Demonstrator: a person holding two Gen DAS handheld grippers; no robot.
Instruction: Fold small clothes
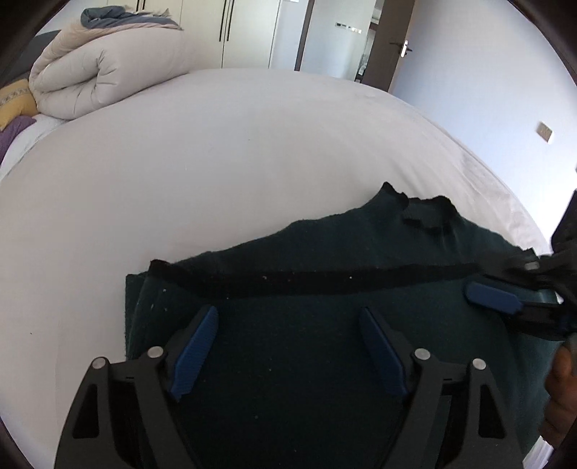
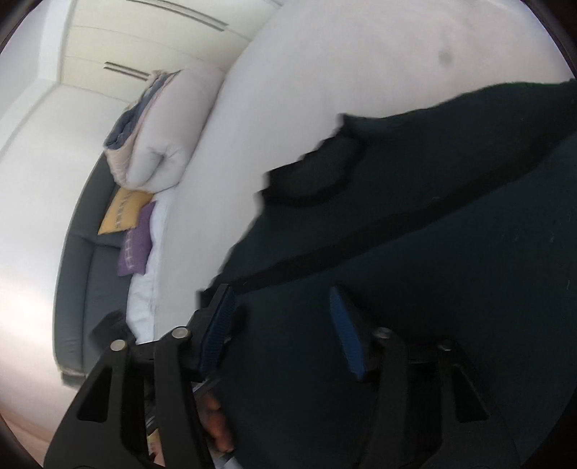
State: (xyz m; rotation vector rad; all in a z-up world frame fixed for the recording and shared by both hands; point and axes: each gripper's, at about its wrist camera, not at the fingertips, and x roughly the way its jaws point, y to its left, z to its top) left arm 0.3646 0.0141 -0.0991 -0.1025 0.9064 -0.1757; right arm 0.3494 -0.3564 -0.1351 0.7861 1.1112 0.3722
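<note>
A dark green garment with a black trim band lies folded on the white bed, near its front right edge. My left gripper is open just above the garment's near part, holding nothing. My right gripper is open too, hovering over the same garment, and its blue-padded fingers show at the right of the left wrist view. The right wrist view is tilted and blurred.
A rolled beige duvet lies at the bed's far left corner, with yellow and purple cushions beside it on a grey bench. Wardrobe doors and a brown door stand behind.
</note>
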